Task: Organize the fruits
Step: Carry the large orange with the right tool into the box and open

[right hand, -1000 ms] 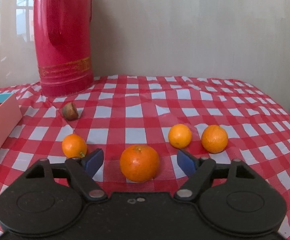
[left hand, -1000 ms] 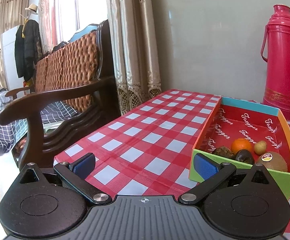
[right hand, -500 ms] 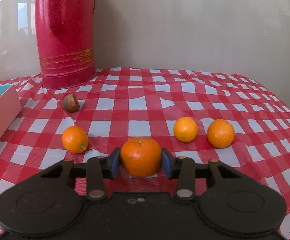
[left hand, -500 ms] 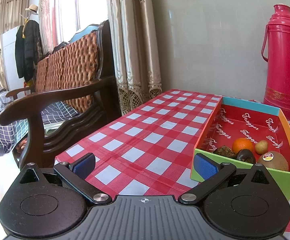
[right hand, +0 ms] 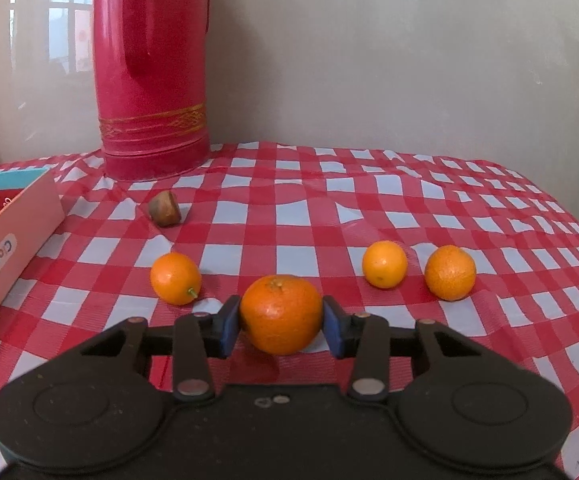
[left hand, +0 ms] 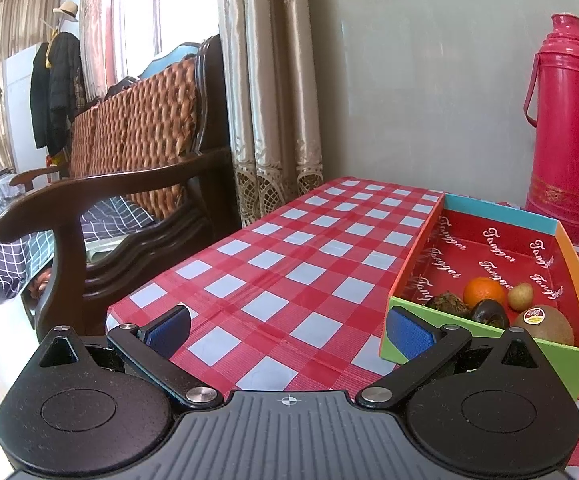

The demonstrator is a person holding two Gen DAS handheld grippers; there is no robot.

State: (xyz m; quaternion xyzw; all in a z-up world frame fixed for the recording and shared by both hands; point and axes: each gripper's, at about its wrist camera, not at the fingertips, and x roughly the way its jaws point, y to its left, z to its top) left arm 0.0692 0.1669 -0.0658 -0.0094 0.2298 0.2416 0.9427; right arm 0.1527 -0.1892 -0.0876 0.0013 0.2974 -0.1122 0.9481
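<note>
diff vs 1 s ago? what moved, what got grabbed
The right gripper has just been closing: a second ago its jaws stood wide apart around the big orange, now the pads press on both its sides. The view has tipped slightly, little else. Unchanged: the left gripper open, still beside the box; three small oranges and the brown fruit where they lay.

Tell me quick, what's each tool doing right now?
Left tool: open, holding nothing.
Right tool: its jaws have just closed on the big orange and grip it.
</note>
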